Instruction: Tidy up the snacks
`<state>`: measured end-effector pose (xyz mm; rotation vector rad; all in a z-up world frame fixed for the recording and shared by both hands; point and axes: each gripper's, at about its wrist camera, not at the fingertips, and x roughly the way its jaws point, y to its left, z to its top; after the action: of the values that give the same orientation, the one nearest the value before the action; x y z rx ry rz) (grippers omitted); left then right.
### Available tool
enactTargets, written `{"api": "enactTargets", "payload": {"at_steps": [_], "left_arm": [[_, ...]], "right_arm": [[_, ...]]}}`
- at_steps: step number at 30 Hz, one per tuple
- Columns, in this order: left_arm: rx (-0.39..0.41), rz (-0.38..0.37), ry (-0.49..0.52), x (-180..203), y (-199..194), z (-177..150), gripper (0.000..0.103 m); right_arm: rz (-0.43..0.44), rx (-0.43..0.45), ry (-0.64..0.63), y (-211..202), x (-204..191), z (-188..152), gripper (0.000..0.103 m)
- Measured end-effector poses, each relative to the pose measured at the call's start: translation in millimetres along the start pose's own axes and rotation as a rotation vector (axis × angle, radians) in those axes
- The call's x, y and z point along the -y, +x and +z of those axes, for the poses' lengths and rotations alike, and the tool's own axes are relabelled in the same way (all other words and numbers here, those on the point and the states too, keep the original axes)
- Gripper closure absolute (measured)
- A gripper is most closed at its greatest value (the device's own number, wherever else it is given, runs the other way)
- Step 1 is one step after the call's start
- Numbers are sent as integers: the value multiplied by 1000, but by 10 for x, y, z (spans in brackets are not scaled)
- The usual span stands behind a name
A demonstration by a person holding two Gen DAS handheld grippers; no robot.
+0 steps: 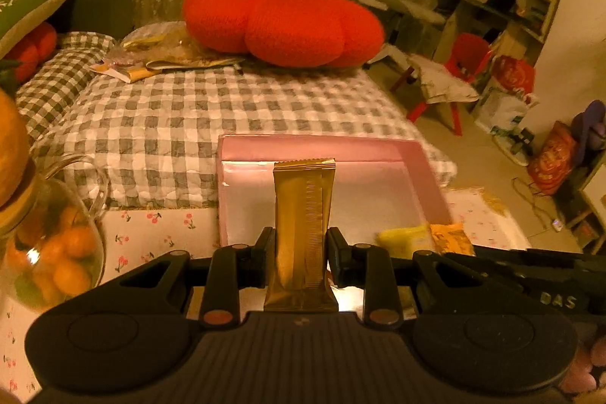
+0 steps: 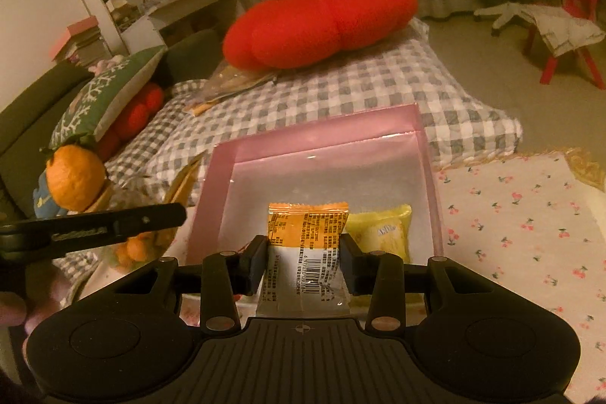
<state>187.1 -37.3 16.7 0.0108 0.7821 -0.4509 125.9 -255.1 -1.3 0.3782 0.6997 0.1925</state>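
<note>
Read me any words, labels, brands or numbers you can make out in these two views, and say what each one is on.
"DAS": raised letters on the right gripper body, seen from the left wrist view.
Orange and white snack packet in the right gripper: barcode and small print, too small to read.
Yellow snack packet in the pink box: blurred label, unreadable.
Left gripper: embossed word, too blurred.
Gold snack bar: no text visible.

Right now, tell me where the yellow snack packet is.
In the right wrist view the yellow snack packet lies inside the pink box, at its near right corner, beside the orange packet.
</note>
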Motion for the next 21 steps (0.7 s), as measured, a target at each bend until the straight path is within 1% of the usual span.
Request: {"api": "enactTargets", "payload": {"at_steps": [4, 10, 16, 21], "left_arm": [[-19, 32, 17, -13, 185, 40, 77], [-31, 71, 78, 32, 393, 39, 77], [-59, 104, 83, 28, 537, 44, 77], [-64, 120, 99, 6, 606, 53, 77]], "right_arm": [[-8, -11, 25, 224, 64, -11, 64], [-7, -25, 54, 491, 149, -15, 64], [-39, -47, 17, 656, 144, -43, 63], [-39, -46, 0, 694, 138, -37, 60]]}}
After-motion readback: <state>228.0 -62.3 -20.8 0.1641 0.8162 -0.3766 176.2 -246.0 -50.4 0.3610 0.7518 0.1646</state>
